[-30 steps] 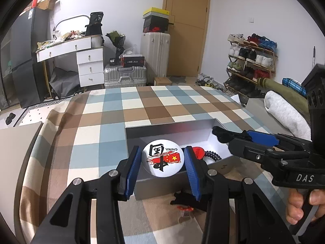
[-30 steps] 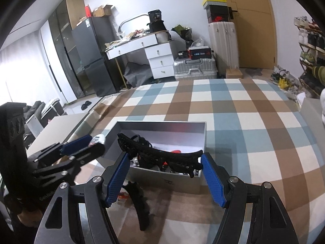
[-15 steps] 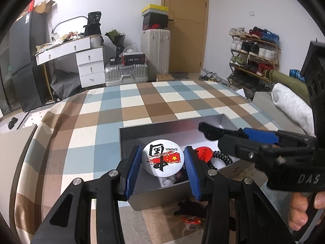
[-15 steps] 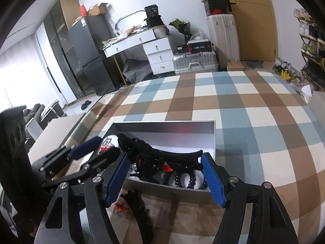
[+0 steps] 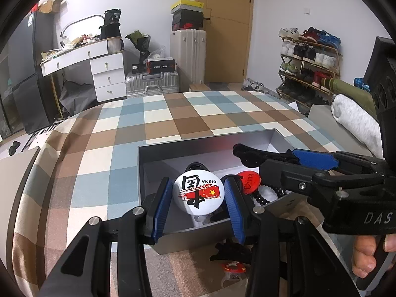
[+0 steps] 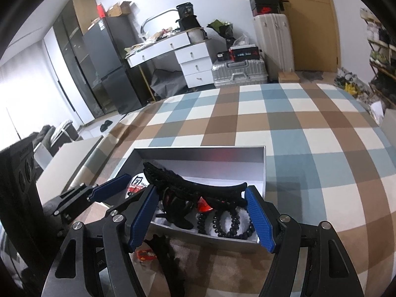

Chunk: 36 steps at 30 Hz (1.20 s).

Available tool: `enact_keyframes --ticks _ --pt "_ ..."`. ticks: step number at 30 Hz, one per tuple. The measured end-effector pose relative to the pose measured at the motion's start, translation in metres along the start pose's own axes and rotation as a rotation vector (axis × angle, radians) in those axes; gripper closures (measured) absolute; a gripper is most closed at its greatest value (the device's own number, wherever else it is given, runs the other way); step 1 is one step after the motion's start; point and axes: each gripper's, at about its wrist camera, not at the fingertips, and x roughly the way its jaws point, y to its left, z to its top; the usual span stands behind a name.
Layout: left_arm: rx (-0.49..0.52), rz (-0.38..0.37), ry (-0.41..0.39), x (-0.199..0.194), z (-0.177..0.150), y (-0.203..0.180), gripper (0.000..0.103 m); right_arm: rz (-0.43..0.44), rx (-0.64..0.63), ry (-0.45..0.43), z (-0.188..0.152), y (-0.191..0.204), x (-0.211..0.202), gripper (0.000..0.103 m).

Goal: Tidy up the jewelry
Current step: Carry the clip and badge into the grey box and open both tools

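Observation:
My left gripper (image 5: 198,198) is shut on a round white badge (image 5: 198,191) with a red flag print, held over the near end of a grey open box (image 5: 173,148). My right gripper (image 6: 201,212) is shut on a long black hair claw clip (image 6: 198,188), held over the same box (image 6: 262,173). Inside the box lie a red "China" badge (image 5: 248,182), black bead bracelets (image 6: 232,222) and another black clip (image 6: 175,210). The right gripper also shows in the left wrist view (image 5: 284,158).
The box sits on a checked blue, brown and white cloth (image 5: 173,113). In front of the box lie a black clip (image 6: 165,257) and a small red item (image 6: 146,255). A folded white towel (image 5: 356,121) lies at the right.
Both grippers have moved forward over the box with their loads; the badge and the clip now hang above its near edge and interior.

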Motion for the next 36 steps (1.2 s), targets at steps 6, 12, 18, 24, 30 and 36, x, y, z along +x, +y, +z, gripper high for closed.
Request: enact_keyframes --ticks 6,12,18,24,30,36 --pt "0.004 -0.008 0.013 -0.001 0.0 -0.003 0.065 0.0 -0.007 0.003 0.002 -0.003 0.001 0.031" --pt "0.013 -0.004 0.016 -0.001 0.0 -0.004 0.065 0.002 0.0 0.002 0.002 -0.005 0.001 0.031" --pt "0.001 -0.005 0.018 0.0 0.0 0.0 0.065 -0.01 -0.02 0.008 0.001 -0.003 0.001 0.031" --pt "-0.011 0.003 0.02 -0.001 0.001 0.002 0.065 -0.006 -0.021 0.013 0.0 -0.004 0.0 0.031" --pt "-0.026 0.018 0.014 -0.006 0.001 0.007 0.065 0.002 -0.032 0.008 -0.001 -0.001 -0.007 0.031" --pt "-0.04 0.031 0.01 -0.011 0.002 0.01 0.065 0.002 -0.052 -0.014 -0.002 0.003 -0.02 0.028"
